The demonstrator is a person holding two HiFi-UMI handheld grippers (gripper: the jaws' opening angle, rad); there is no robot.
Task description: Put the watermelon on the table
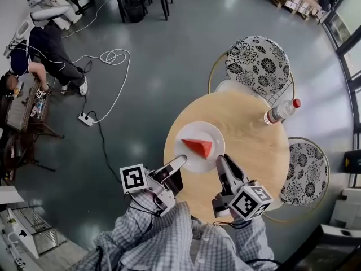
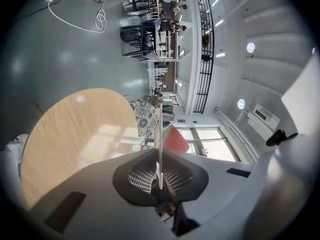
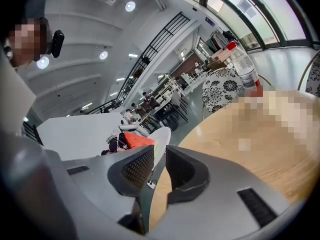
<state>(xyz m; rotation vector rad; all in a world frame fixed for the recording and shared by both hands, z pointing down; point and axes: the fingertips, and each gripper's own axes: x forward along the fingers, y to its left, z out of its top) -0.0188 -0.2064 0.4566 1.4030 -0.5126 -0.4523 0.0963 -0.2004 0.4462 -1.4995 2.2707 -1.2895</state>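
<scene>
A red watermelon wedge (image 1: pixel 198 147) lies on a white plate (image 1: pixel 192 131) over the near left part of the round wooden table (image 1: pixel 248 145). My left gripper (image 1: pixel 179 161) is shut on the plate's near left rim; the left gripper view shows that rim (image 2: pixel 159 134) edge-on between the pads, with the wedge (image 2: pixel 175 138) just beyond. My right gripper (image 1: pixel 221 161) grips the near right rim. The right gripper view has the rim (image 3: pixel 161 136) running in between the jaws, with the wedge (image 3: pixel 137 140) behind it. Whether the plate rests on the tabletop I cannot tell.
A plastic bottle with a red cap (image 1: pixel 280 112) lies on the table's far right. Two patterned chairs (image 1: pixel 258 61) (image 1: pixel 304 174) stand at the far and right sides. A person (image 1: pixel 34 61) sits at far left, with a power strip and cable (image 1: pixel 86 118) on the grey floor.
</scene>
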